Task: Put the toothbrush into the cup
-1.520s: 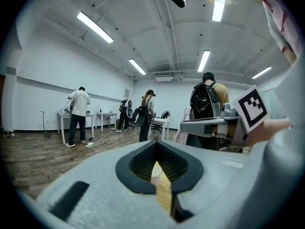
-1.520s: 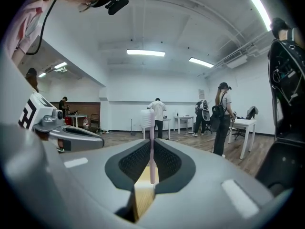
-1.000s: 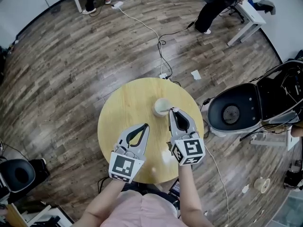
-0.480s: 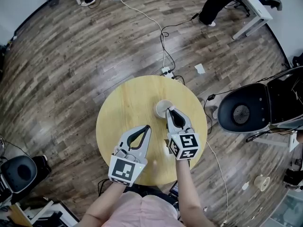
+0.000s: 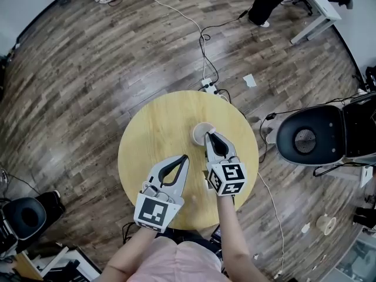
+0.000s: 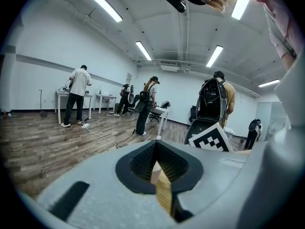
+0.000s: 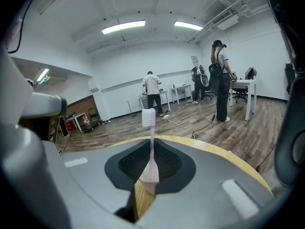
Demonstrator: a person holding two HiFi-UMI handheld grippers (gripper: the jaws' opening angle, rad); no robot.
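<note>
**Cup (image 5: 200,132) on a round table (image 5: 153,128)**

Right gripper (image 5: 210,136) has its tip right at the cup's rim, mid-table. Left gripper (image 5: 182,158) hangs beside it, clear of the cup. Power strip (image 5: 208,87) on the floor (image 5: 88,69) just past the table edge.

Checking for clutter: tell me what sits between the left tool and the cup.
Nothing does. In the head view, only the bare wood of the table lies between the left tool and the cup.

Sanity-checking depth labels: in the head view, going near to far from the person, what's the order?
left gripper → right gripper, shut on the toothbrush → cup → power strip on the floor → white desk
</note>
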